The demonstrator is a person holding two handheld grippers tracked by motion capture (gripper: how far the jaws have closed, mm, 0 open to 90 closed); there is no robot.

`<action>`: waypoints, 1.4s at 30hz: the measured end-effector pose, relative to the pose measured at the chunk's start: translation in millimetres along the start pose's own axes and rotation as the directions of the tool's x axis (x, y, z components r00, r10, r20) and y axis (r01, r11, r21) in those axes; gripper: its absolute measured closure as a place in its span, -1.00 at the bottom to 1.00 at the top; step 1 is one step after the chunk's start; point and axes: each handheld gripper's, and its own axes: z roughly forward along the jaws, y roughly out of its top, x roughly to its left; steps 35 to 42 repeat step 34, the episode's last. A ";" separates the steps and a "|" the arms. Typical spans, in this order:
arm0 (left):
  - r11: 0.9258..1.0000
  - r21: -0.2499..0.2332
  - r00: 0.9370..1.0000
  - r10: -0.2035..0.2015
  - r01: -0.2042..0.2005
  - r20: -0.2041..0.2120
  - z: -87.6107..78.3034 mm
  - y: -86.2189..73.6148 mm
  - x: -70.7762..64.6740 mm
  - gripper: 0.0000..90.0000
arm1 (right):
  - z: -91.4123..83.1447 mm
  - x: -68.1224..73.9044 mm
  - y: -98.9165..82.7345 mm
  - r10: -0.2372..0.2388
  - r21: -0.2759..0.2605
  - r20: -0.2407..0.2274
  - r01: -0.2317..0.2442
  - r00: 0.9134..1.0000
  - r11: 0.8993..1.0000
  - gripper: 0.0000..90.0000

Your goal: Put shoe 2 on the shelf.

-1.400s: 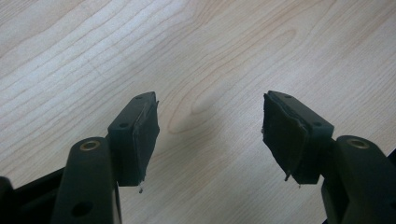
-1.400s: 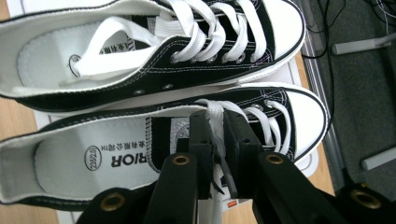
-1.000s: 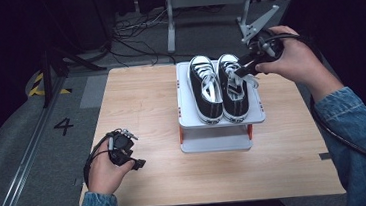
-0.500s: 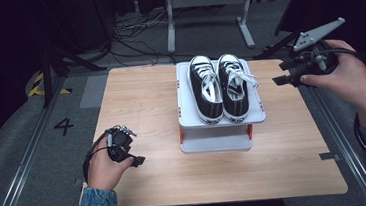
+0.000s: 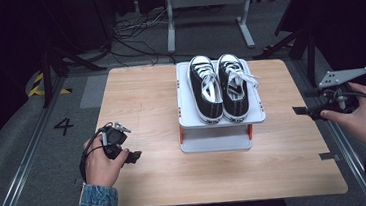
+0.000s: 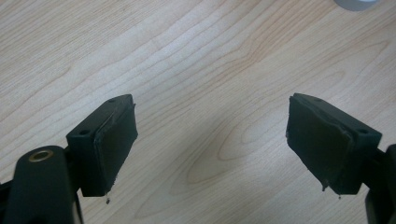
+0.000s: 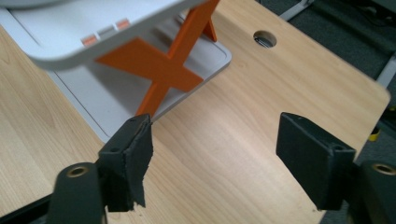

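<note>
High view: shoes [image 5: 220,87] on stand [image 5: 221,124] between wide-open left tongs [image 5: 134,156] and right tongs [image 5: 299,110].

Table [image 5: 140,101] pale matt wood; rack [image 5: 221,118] smooth plastic; sneakers [image 5: 218,87] black canvas.

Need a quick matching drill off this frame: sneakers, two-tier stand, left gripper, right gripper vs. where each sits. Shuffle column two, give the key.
Things:
1. pair of black sneakers
2. white stand
3. left gripper
4. right gripper

Places:
A. just off the table's right edge
B. over the table's left front part, jaws open
C. on the stand's top shelf
D. on the table's middle

Pairs: 1-C, 2-D, 3-B, 4-A
</note>
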 end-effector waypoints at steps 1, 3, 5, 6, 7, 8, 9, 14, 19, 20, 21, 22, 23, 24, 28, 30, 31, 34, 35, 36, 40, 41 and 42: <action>1.000 0.003 1.000 0.009 -0.009 -0.012 0.5 -0.7 -0.4 -0.62 | 2.5 -0.1 -5.6 0.010 -0.006 -0.002 -0.010 1.000 1.000 -0.39; 1.000 0.013 0.999 0.014 -0.014 -0.030 2.3 -0.5 -1.3 -0.62 | 10.0 0.0 -19.8 0.015 -0.008 -0.014 -0.016 1.000 1.000 -0.41; 1.000 0.011 0.999 0.017 -0.016 -0.029 3.4 -0.7 -2.1 -0.62 | 19.5 0.9 -35.3 0.017 -0.003 -0.004 -0.017 1.000 1.000 -0.42; 1.000 0.006 0.999 0.017 -0.017 -0.031 4.6 -1.1 -3.4 -0.62 | 22.6 0.8 -40.5 0.020 -0.005 -0.001 -0.020 1.000 1.000 -0.44; 0.999 0.003 0.999 0.033 -0.032 -0.032 5.3 -1.2 -4.0 -0.62 | 27.0 0.8 -47.3 0.033 -0.013 -0.001 -0.033 0.999 0.999 -0.47; 0.999 -0.009 0.998 0.043 -0.043 -0.043 5.9 -1.7 -4.8 -0.62 | 32.3 0.7 -55.7 0.047 -0.026 -0.003 -0.047 0.999 0.999 -0.48; 0.999 -0.024 0.998 0.040 -0.041 -0.055 6.6 -2.8 -6.5 -0.62 | 35.8 0.9 -62.0 0.062 -0.035 -0.004 -0.062 0.998 0.997 -0.47; 0.997 -0.076 0.999 0.014 -0.017 -0.044 10.8 -6.6 -10.8 -0.61 | 49.7 0.8 -82.2 0.101 -0.057 0.029 -0.099 0.994 0.993 -0.50; 0.998 -0.060 1.000 0.021 -0.022 -0.021 16.2 -5.6 -11.6 -0.61 | 68.9 0.4 -98.9 0.113 -0.030 0.049 -0.112 0.992 0.993 -0.48; 0.998 -0.058 1.000 0.024 -0.025 -0.016 17.5 -5.4 -10.8 -0.61 | 72.9 -0.5 -102.0 0.118 -0.027 0.055 -0.117 0.991 0.993 -0.49; 0.998 -0.057 1.000 0.021 -0.022 -0.017 18.6 -5.5 -10.8 -0.61 | 77.1 -1.3 -105.3 0.126 -0.030 0.063 -0.124 0.990 0.992 -0.49; 0.998 -0.052 1.000 0.019 -0.019 -0.018 19.9 -5.7 -10.4 -0.61 | 80.2 -1.7 -107.7 0.130 -0.027 0.077 -0.128 0.989 0.991 -0.50; 0.999 -0.047 1.000 0.017 -0.018 -0.020 21.3 -6.2 -9.6 -0.61 | 84.9 -2.1 -110.9 0.133 -0.026 0.090 -0.131 0.987 0.991 -0.49; 0.999 -0.050 1.000 0.012 -0.013 -0.017 22.7 -6.9 -9.1 -0.59 | 90.6 -2.3 -114.6 0.127 -0.026 0.103 -0.125 0.986 0.992 -0.49; 0.998 -0.062 1.000 0.021 -0.021 0.000 24.6 -8.5 -4.8 -0.59 | 104.7 -4.5 -122.1 0.146 -0.042 0.067 -0.143 0.987 0.989 -0.48; 0.996 -0.088 1.000 0.012 -0.012 -0.004 28.7 -10.8 -1.9 -0.61 | 107.5 -6.6 -124.8 0.155 -0.055 0.065 -0.152 0.986 0.987 -0.48; 0.997 -0.074 1.000 0.006 -0.007 -0.015 30.8 -12.3 0.2 -0.60 | 108.0 -7.4 -125.9 0.158 -0.055 0.068 -0.154 0.985 0.986 -0.48; 0.998 -0.066 1.000 0.008 -0.009 -0.027 34.0 -14.1 3.1 -0.61 | 110.4 -9.9 -131.9 0.194 -0.054 0.060 -0.191 0.979 0.980 -0.46; 0.998 -0.066 1.000 0.008 -0.009 -0.027 34.0 -14.1 3.1 -0.61 | 110.4 -9.9 -131.9 0.194 -0.054 0.060 -0.191 0.979 0.980 -0.46; 0.998 -0.066 1.000 0.008 -0.009 -0.027 34.0 -14.1 3.1 -0.61 | 110.4 -9.9 -131.9 0.194 -0.054 0.060 -0.191 0.979 0.980 -0.46; 0.998 -0.066 1.000 0.008 -0.009 -0.027 34.0 -14.1 3.1 -0.61 | 110.4 -9.9 -131.9 0.194 -0.054 0.060 -0.191 0.979 0.980 -0.46; 0.998 -0.066 1.000 0.008 -0.009 -0.027 34.0 -14.1 3.1 -0.61 | 110.4 -9.9 -131.9 0.194 -0.054 0.060 -0.191 0.979 0.980 -0.46; 0.998 -0.066 1.000 0.008 -0.009 -0.027 34.0 -14.1 3.1 -0.61 | 110.4 -9.9 -131.9 0.194 -0.054 0.060 -0.191 0.979 0.980 -0.46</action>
